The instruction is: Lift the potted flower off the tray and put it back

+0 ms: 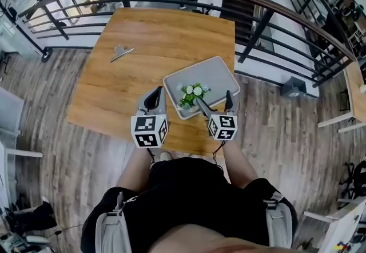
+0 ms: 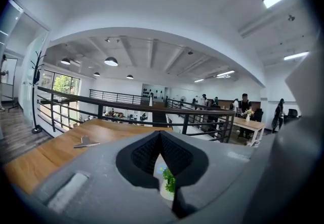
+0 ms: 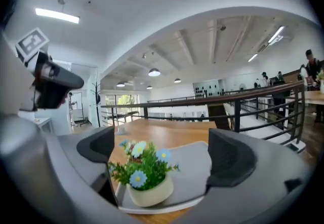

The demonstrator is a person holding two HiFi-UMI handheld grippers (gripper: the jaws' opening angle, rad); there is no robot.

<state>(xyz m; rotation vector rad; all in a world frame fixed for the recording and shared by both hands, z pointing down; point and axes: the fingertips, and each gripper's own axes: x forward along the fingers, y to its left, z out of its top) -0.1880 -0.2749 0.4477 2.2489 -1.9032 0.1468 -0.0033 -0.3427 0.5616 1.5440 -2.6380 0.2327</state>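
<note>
The potted flower (image 1: 191, 96), a cream pot of green leaves with white and blue blossoms, stands on the near left corner of the grey tray (image 1: 214, 74) on the wooden table. In the right gripper view the pot (image 3: 148, 191) rests on the tray (image 3: 197, 175) just ahead of the jaws, closer to the left one. My right gripper (image 1: 215, 104) is open, nothing held, and hovers at the tray's near edge to the right of the flower. Left of the tray, my left gripper (image 1: 153, 101) is shut and empty; through the slit between its pads (image 2: 174, 154) a sliver of the flower (image 2: 168, 182) shows.
A small metal object (image 1: 121, 53) lies on the table's far left part. The table (image 1: 166, 34) stands against a curved dark railing (image 1: 269, 14) with a stairwell beyond. The table's near edge is just below both grippers, in front of the person's body.
</note>
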